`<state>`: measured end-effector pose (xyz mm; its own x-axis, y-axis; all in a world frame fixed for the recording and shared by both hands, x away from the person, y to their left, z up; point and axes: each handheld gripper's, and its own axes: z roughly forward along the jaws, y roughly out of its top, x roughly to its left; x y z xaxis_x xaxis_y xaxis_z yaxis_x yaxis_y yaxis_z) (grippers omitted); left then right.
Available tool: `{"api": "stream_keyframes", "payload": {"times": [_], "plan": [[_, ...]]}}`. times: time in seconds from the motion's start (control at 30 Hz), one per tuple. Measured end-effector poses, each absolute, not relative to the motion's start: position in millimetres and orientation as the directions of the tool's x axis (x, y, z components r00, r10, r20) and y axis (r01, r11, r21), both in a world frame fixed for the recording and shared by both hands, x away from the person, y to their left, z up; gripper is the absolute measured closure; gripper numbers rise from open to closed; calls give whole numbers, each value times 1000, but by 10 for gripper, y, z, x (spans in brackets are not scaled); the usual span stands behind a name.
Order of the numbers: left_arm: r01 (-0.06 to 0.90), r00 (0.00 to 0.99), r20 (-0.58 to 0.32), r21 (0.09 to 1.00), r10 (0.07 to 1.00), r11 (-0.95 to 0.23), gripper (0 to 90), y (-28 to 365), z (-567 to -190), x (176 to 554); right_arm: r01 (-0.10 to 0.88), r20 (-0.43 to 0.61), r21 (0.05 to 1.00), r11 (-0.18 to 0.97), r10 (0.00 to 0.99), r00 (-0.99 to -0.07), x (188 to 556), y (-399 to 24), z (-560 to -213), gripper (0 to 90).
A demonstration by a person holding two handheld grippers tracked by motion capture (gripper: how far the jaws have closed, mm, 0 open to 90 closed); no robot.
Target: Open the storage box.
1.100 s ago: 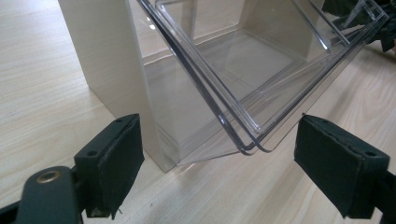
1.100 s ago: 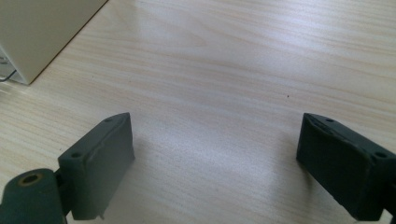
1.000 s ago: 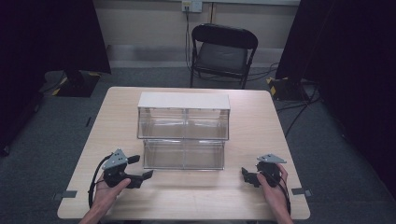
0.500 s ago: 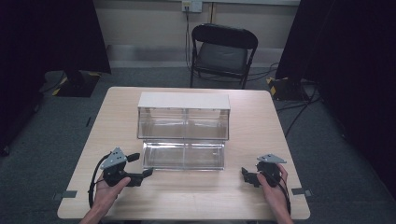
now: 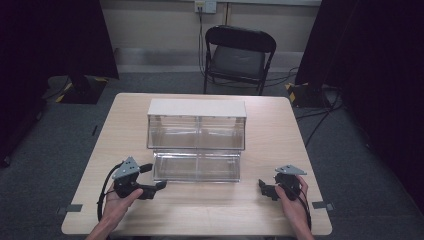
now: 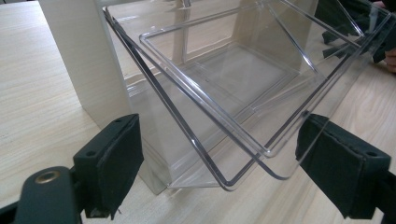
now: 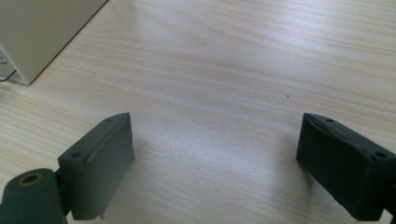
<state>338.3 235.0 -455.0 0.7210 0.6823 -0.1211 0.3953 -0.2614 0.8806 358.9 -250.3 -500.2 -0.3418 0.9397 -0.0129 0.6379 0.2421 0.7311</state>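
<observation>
Two hand-held grippers at a clear drawer cabinet on a wooden table.

High view: cabinet (image 5: 196, 125) stood mid-table (image 5: 280, 130), lower clear drawer (image 5: 196, 167) pulled out toward the person; left gripper (image 5: 154, 178) at the drawer's left front corner, right gripper (image 5: 264, 189) well apart near the right edge. Left gripper view: jaws spread, the drawer (image 6: 243, 93) corner between them, untouched. Right gripper view: jaws spread over bare tabletop (image 7: 224, 70); cabinet side (image 7: 37, 32) at upper left.
</observation>
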Motion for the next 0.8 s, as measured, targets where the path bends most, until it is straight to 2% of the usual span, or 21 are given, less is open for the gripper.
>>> {"api": "stream_keyframes", "payload": {"times": [0.8], "plan": [[385, 698, -124, 896, 705, -224, 151, 2348, -4427, 3367, 638, -13, 731, 242, 940, -342, 3589, -2503, -5002, 103]]}}
